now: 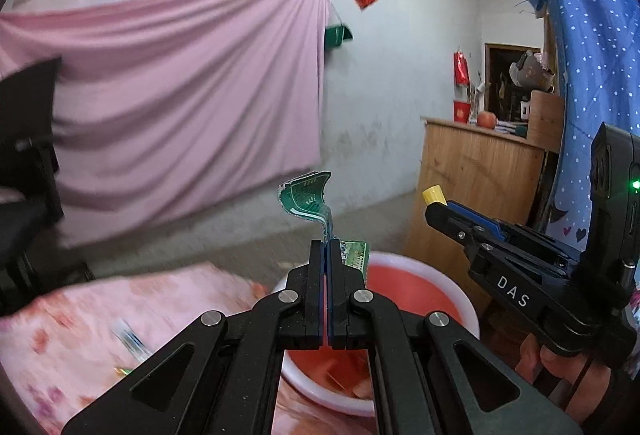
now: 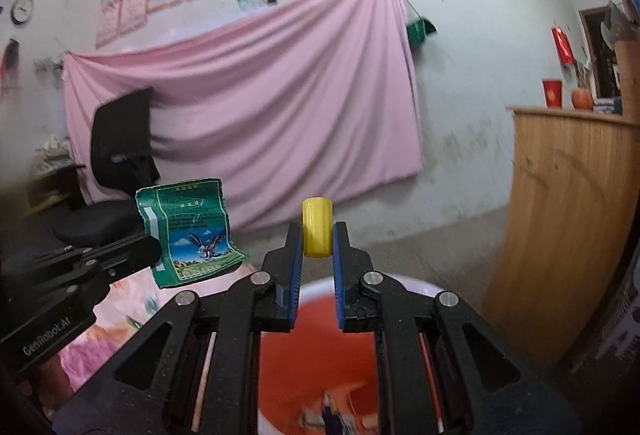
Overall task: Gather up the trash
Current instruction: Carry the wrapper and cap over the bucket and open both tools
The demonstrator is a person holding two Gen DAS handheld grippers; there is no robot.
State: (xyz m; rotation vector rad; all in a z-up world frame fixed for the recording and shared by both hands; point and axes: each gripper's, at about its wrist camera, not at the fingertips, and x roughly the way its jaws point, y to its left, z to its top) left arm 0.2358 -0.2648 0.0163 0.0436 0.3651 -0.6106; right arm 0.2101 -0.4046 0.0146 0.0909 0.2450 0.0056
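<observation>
My left gripper (image 1: 325,243) is shut on a crumpled green wrapper (image 1: 310,198), held above the red bin with a white rim (image 1: 460,299). In the right wrist view the same wrapper (image 2: 188,231) shows a bird picture, sticking out of the left gripper (image 2: 154,249). My right gripper (image 2: 317,231) is shut on a small yellow cap (image 2: 317,227), held over the bin (image 2: 316,355), which has several scraps at its bottom. The right gripper (image 1: 434,201) with the cap (image 1: 433,194) also shows at the right of the left wrist view.
A pink floral cloth (image 1: 120,319) covers the surface left of the bin, with small scraps (image 1: 130,345) on it. A wooden counter (image 2: 572,235) stands right of the bin. A black office chair (image 2: 116,175) is at the left, a pink sheet (image 2: 260,107) on the wall.
</observation>
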